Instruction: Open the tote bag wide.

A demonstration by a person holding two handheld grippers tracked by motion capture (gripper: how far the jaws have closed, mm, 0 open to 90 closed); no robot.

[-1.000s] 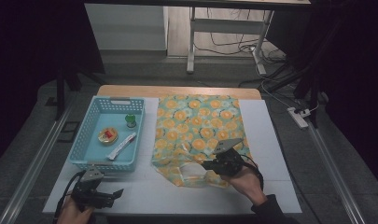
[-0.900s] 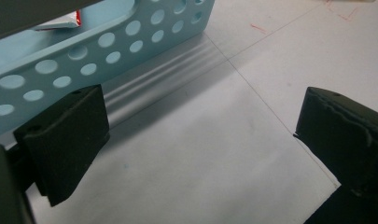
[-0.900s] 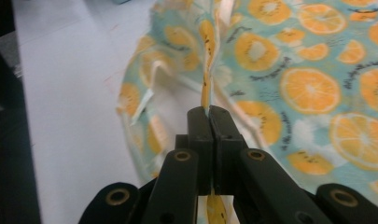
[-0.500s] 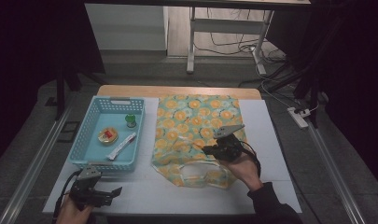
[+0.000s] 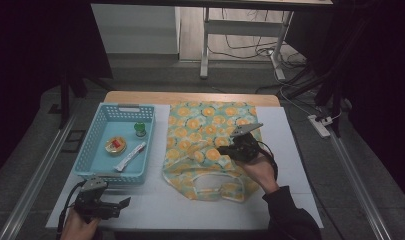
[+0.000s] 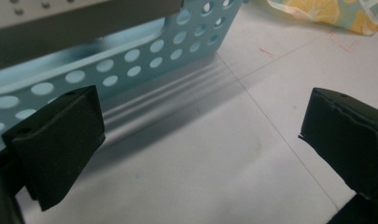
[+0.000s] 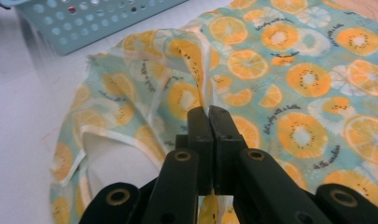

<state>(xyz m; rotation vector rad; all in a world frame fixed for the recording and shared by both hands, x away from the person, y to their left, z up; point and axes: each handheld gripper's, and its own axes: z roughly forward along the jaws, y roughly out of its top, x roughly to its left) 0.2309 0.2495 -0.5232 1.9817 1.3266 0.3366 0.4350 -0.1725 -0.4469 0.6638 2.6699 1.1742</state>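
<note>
1. Seen from above: a white surface (image 5: 290, 150) carrying a fruit-print cloth bag (image 5: 200, 130) at its centre and a light blue perforated basket (image 5: 97, 145) to its left.
2. Bag: teal fabric printed with orange slices, spread mostly flat, its handle loops and open mouth towards the near edge of the surface.
3. Right tool (image 5: 229, 151): held in a hand over the middle of the bag, jaws pressed together on a fold of the fabric.
4. In the right gripper view: right tool (image 7: 209, 114) pinching a raised ridge of cloth between its two black jaws, the fabric lifted into a peak above the rest of the bag (image 7: 289, 74), with the basket (image 7: 93, 18) at the upper left.
5. Left tool (image 5: 121, 204): held low at the near left corner of the surface, just in front of the basket, well apart from the bag.
6. In the left gripper view: left tool (image 6: 200, 126) with jaws spread wide, nothing between them but bare white surface (image 6: 214, 158); basket wall (image 6: 130, 60) close ahead, a corner of the bag (image 6: 326, 14) at the upper right.
7. Inside the basket: a small green object (image 5: 139, 130), a round red and yellow item (image 5: 115, 145) and a slim white item (image 5: 131, 156), lying apart from one another.
</note>
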